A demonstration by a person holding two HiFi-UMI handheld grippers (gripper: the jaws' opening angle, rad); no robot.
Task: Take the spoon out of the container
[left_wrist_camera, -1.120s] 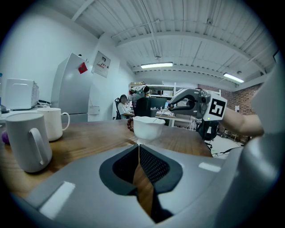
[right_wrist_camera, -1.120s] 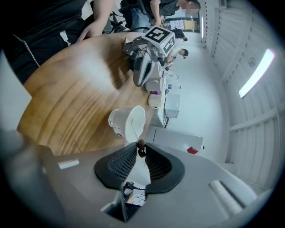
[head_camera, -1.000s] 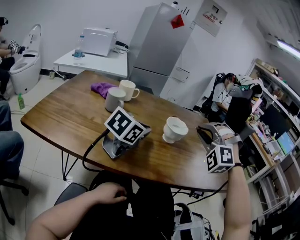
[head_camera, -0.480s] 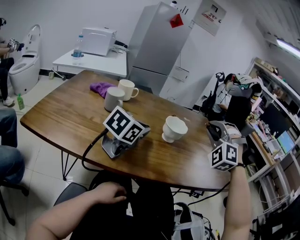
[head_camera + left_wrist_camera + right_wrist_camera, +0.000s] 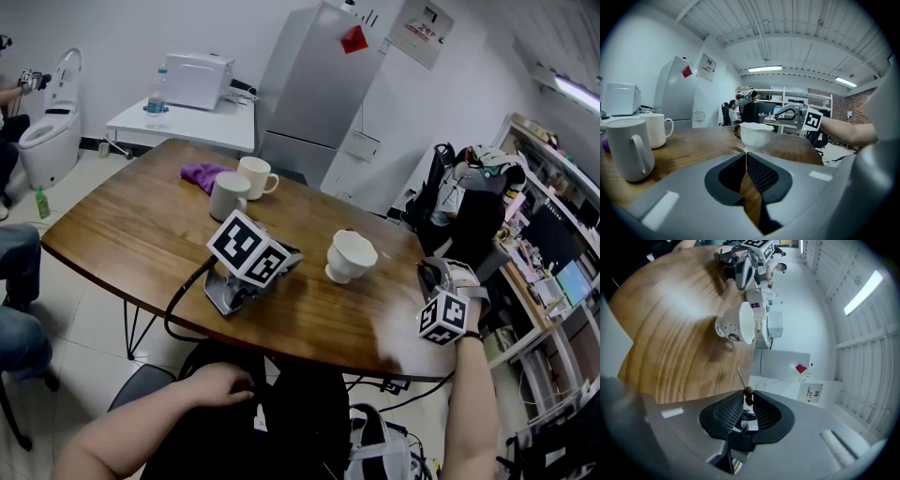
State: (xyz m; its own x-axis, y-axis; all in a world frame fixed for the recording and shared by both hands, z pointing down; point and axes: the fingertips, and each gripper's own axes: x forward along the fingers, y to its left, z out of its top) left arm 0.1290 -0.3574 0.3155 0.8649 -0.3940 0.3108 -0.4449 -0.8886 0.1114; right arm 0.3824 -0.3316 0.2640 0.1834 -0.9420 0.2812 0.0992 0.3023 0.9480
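Note:
A white footed cup [image 5: 351, 255] [image 5: 756, 133] [image 5: 738, 323] stands on the wooden table [image 5: 141, 225]. My right gripper [image 5: 427, 274] [image 5: 748, 393] hovers at the table's right edge, to the right of the cup, shut on a thin spoon [image 5: 746, 391]. The spoon has a brown bead on its end, and its slim stem juts out past the jaws. My left gripper [image 5: 289, 257] [image 5: 746, 155] lies on the table left of the cup, pointing at it, shut and with nothing in it. No hand holds it. The spoon is too small to make out in the head view.
Two white mugs [image 5: 230, 197] [image 5: 255, 178] and a purple cloth [image 5: 202, 175] sit at the table's far side. A cable [image 5: 178, 305] hangs off the near edge. A chair with bags [image 5: 469, 202] stands to the right. A grey fridge [image 5: 314, 89] is behind.
My right gripper has drawn away from the cup, a little to the right toward the table's edge. The left gripper and the cup have stayed put.

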